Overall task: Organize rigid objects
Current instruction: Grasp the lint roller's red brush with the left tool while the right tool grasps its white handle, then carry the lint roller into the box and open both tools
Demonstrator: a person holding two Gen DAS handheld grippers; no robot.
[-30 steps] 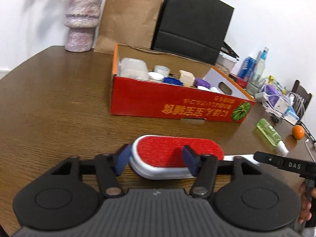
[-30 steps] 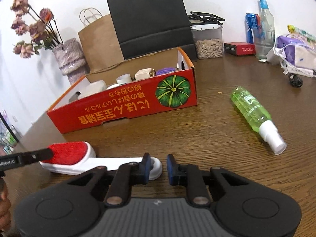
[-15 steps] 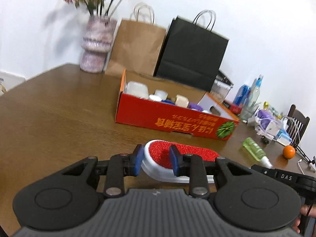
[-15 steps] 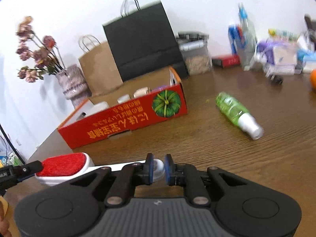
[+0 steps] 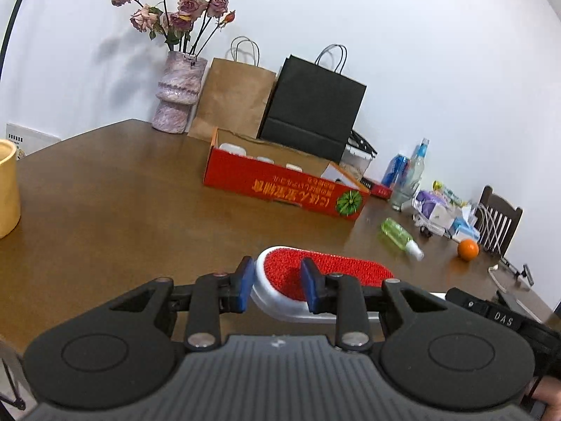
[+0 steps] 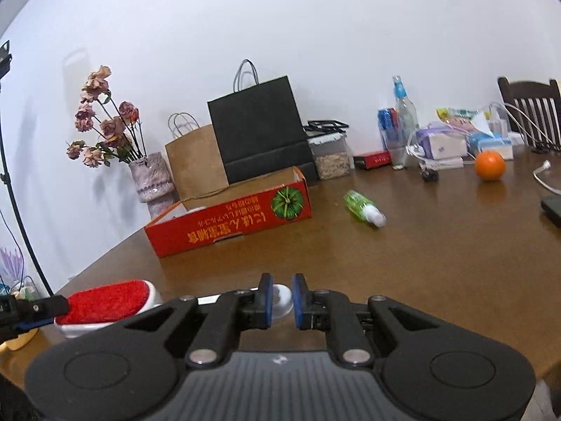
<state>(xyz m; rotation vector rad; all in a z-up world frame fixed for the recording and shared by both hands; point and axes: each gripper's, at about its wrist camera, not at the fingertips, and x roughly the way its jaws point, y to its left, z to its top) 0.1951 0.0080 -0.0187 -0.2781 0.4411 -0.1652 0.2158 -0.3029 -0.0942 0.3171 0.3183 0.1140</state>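
A white lint brush with a red pad (image 5: 333,270) is held off the brown table between both grippers. My left gripper (image 5: 277,289) is shut on its red-padded head. My right gripper (image 6: 280,300) is shut on the round end of its white handle (image 6: 282,301); the brush head (image 6: 105,301) shows at the left of the right wrist view. A red cardboard box (image 5: 284,186) holding several small containers stands farther back on the table; it also shows in the right wrist view (image 6: 228,221). A green spray bottle (image 6: 363,207) lies right of the box.
A vase of dried flowers (image 5: 178,91), a brown paper bag (image 5: 231,101) and a black paper bag (image 5: 312,105) stand behind the box. Bottles, a can and packets crowd the back right, with an orange (image 6: 489,165). A yellow mug (image 5: 7,189) stands at the left.
Both grippers have risen and drawn back from the box with the brush between them. The left gripper's fingers have closed in on the brush head.
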